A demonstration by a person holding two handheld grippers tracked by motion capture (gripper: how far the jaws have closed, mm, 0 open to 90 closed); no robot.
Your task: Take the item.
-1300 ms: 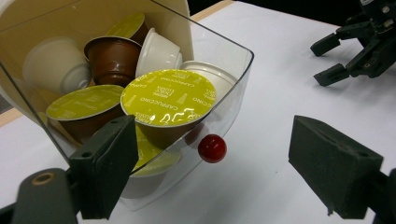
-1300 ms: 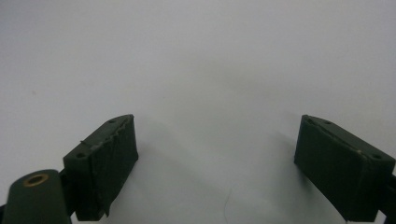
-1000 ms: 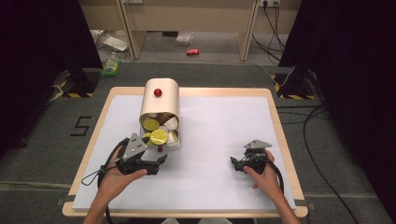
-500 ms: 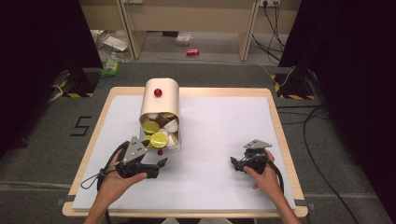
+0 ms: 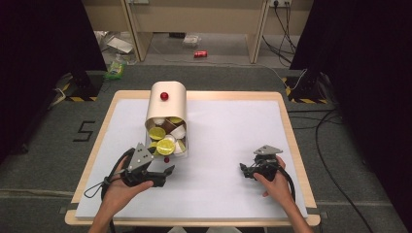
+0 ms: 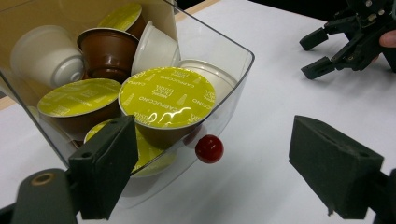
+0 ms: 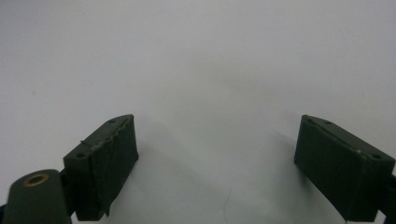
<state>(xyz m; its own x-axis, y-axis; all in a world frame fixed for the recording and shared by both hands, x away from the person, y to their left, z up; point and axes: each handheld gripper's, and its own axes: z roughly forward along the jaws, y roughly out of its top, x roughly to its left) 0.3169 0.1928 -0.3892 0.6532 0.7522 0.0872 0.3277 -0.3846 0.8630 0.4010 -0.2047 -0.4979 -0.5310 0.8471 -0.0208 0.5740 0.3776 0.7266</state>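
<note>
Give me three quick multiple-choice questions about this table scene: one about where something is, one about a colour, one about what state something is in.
1. Where is the capsule dispenser on the table?
A. In front of the left claw
B. Beside the right claw
C. At the table's right edge

2. What colour is the small knob on the clear drawer?
A. Blue
B. Red
C. Green

3. How does the left claw stand?
A. Shut on a capsule
B. Shut on nothing
C. Open, holding nothing

Answers:
1. A, since the high view shows the dispenser just ahead of the left claw, with the right claw well apart over bare white surface.
2. B, since the left gripper view shows a round red knob low on the drawer's front.
3. C, since its two black jaws stand wide apart, with the knob between them untouched.
</note>
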